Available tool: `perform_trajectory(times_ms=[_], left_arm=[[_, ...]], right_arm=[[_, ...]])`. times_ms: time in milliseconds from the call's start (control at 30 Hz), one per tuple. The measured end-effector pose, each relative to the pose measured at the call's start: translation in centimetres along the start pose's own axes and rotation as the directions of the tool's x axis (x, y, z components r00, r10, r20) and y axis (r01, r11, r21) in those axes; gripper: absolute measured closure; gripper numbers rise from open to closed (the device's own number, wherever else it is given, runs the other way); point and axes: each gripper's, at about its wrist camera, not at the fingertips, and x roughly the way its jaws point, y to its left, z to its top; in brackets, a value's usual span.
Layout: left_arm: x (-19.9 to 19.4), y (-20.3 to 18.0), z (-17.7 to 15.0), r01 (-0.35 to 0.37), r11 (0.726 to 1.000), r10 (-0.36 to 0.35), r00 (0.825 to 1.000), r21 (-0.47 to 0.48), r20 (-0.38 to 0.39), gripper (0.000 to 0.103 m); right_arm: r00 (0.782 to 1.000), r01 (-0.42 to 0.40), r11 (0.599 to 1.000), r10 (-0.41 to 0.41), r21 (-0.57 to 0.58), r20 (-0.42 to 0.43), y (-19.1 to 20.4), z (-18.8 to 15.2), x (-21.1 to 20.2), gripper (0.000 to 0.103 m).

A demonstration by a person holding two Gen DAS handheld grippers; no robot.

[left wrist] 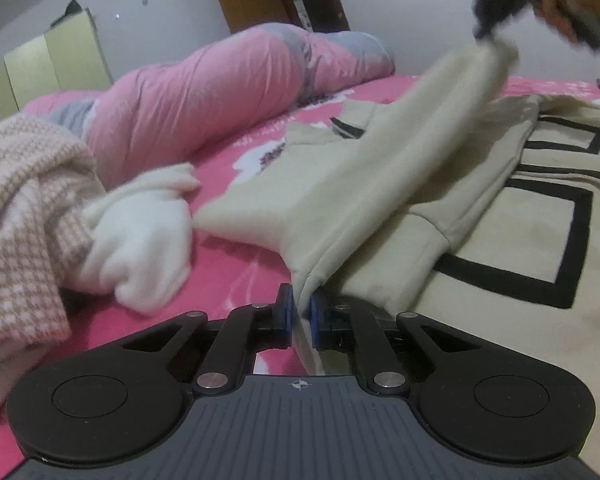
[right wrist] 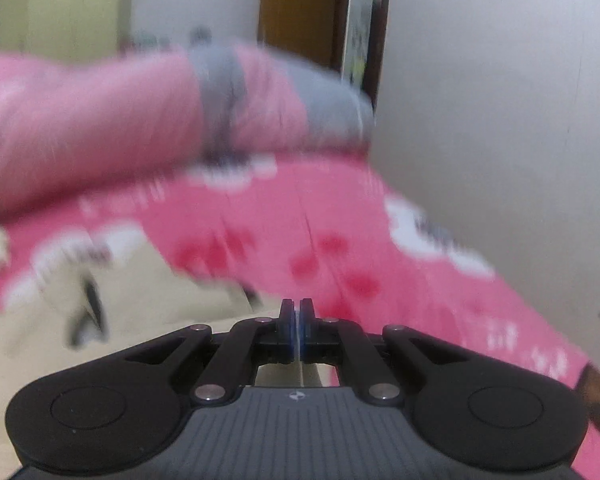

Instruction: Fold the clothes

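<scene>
My left tongs are pinched on a folded edge of the beige sweatshirt, the cloth caught between the blue pads and rising from them up and to the right. The rest of the sweatshirt lies spread on the pink bed just right of these tongs, its black square outlines facing up. In the left view my right tongs show blurred at the top right, gripping the far end of that same raised fold. The right view shows them squeezed together, a thin pale strip between the pads, and beige cloth low on the left. Only the left view shows a checked pink garment and a white one heaped at the left; both show the rolled pink quilt behind.
</scene>
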Motion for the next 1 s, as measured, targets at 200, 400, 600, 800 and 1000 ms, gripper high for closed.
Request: perform_trajectory(times_ms=[200, 400, 600, 800, 1000], left_arm=[[-1.1, 1.3, -0.4, 0.050, 0.997, -0.051, 0.998, -0.050, -0.026, 0.090], [-4.4, 4.5, 0.2, 0.107, 0.965, -0.100, 0.994, -0.240, 0.041, 0.088], [-0.3, 4.3, 3.0, 0.119, 0.943, -0.104, 0.992, -0.311, 0.065, 0.088], [3.0, 1.8, 1.3, 0.094, 0.955, -0.095, 0.995, -0.282, 0.009, 0.087], [3.2, 2.8, 0.1, 0.123, 0.923, -0.118, 0.992, -0.364, 0.035, 0.075]], right_arm=[[0.986, 0.073, 0.997, -0.073, -0.004, -0.149, -1.3, -4.6, 5.5, 0.099], [0.998, -0.041, 0.999, 0.042, -0.010, 0.057, 0.6, -1.1, -1.1, 0.099], [0.929, -0.326, 0.906, 0.360, -0.271, 0.087, 10.9, -0.5, -5.2, 0.099], [0.976, -0.218, 0.862, 0.187, -0.458, -0.113, 15.5, -6.6, 0.7, 0.099], [0.961, -0.251, 0.830, 0.276, -0.498, -0.025, 18.8, -4.3, -3.6, 0.095]])
